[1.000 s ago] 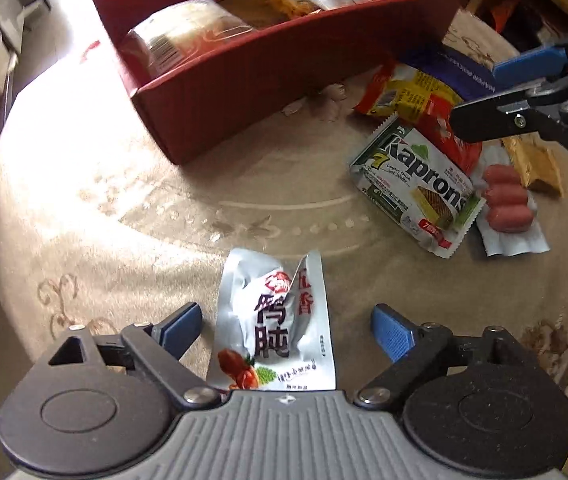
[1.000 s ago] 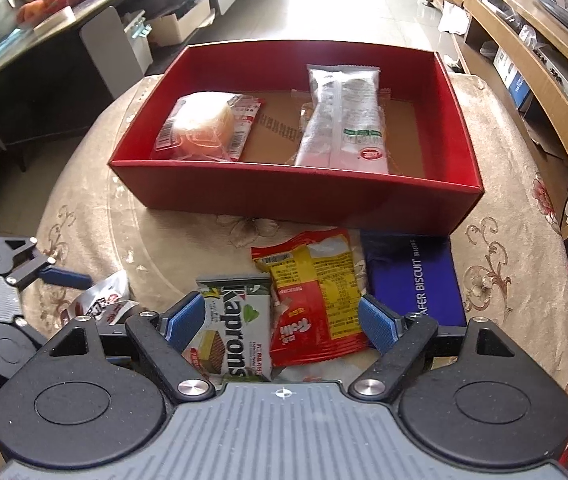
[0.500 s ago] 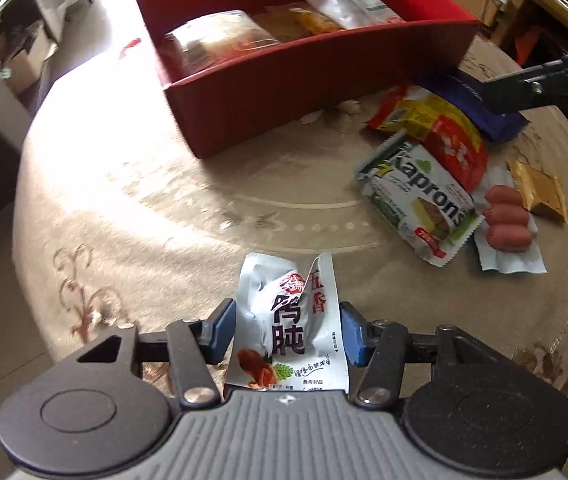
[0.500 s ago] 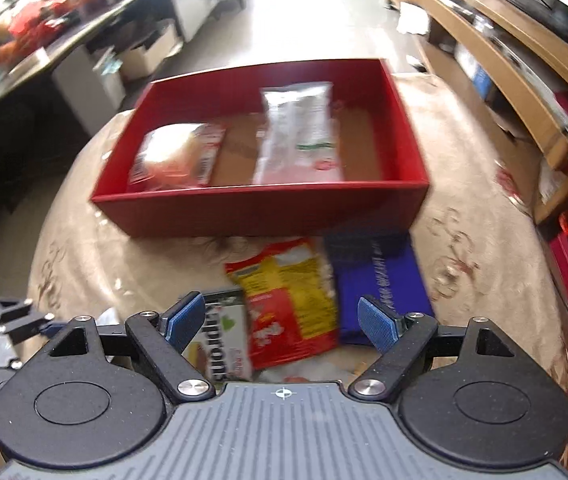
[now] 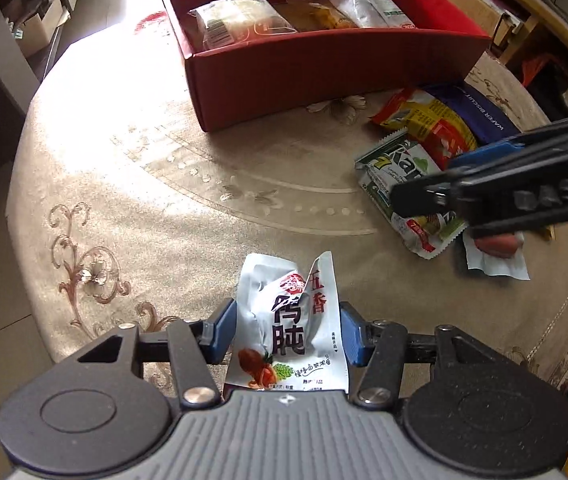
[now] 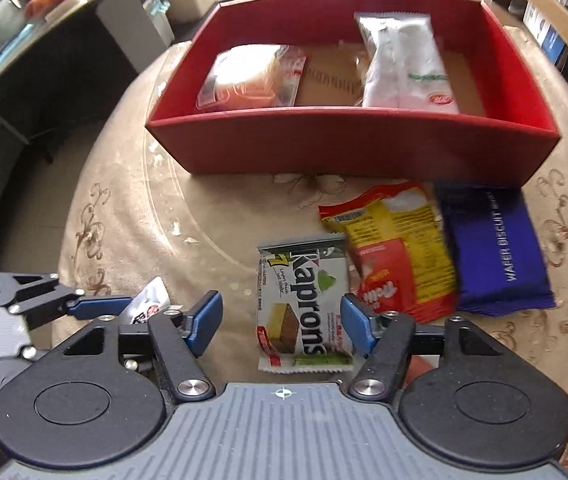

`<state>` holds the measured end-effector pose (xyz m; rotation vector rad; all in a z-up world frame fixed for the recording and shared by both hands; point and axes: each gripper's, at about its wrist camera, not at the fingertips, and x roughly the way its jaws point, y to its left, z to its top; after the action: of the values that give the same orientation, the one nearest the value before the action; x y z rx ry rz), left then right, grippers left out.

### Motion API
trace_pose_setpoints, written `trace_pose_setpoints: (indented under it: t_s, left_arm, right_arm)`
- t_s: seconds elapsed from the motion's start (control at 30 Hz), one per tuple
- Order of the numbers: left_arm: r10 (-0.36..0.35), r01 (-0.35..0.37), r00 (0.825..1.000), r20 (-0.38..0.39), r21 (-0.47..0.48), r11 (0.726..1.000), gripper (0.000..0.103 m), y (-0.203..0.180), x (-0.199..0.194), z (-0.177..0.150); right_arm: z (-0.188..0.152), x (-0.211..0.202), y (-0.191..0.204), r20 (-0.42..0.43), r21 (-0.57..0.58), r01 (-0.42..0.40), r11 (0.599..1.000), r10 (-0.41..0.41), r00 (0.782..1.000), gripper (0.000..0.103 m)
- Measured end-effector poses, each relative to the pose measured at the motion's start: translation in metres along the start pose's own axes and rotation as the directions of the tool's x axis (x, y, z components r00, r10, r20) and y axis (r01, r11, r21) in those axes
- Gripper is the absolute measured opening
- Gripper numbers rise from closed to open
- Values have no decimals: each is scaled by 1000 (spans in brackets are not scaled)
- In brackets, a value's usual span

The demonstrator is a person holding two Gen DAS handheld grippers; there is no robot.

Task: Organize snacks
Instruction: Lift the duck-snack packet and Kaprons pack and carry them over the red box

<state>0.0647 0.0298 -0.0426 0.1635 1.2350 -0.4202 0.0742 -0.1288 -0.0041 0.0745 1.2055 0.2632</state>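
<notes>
My left gripper is shut on a silver snack packet with red and black Chinese print, held just above the tablecloth. That packet also shows at the left of the right wrist view. The jaws of my right gripper are closing around a green and white Kaprons wafer packet lying flat on the table. The right pad is at the packet's edge and the left pad stands apart from it. The red box sits beyond, holding a bun packet and a white packet.
A red and yellow snack bag and a blue wafer biscuit pack lie right of the Kaprons packet. A sausage pack lies near the table's edge. Furniture surrounds the round table.
My left jaws shut on the silver packet and lifted it slightly. My right gripper came down over the Kaprons packet and its jaws narrowed.
</notes>
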Motion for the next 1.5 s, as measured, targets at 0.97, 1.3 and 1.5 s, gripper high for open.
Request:
trace_pose_setpoints:
  t_s: [0.97,1.3,1.5]
  left_arm:
    - [52,-55,995,81,31,998,50,-22,-4,19]
    - [63,-66,989,134,19,998,50,-27,-11,33]
    - [76,-78,982,175,10,997,50,-28,-19,40]
  right_arm:
    - [-8,-29,14,133,-83,175,981,-163,978,64]
    - [-19,-44,10,177,-49,194,980,-183,967,64]
    - [-17,-46,10,191,-47,200,979,-188,963,64]
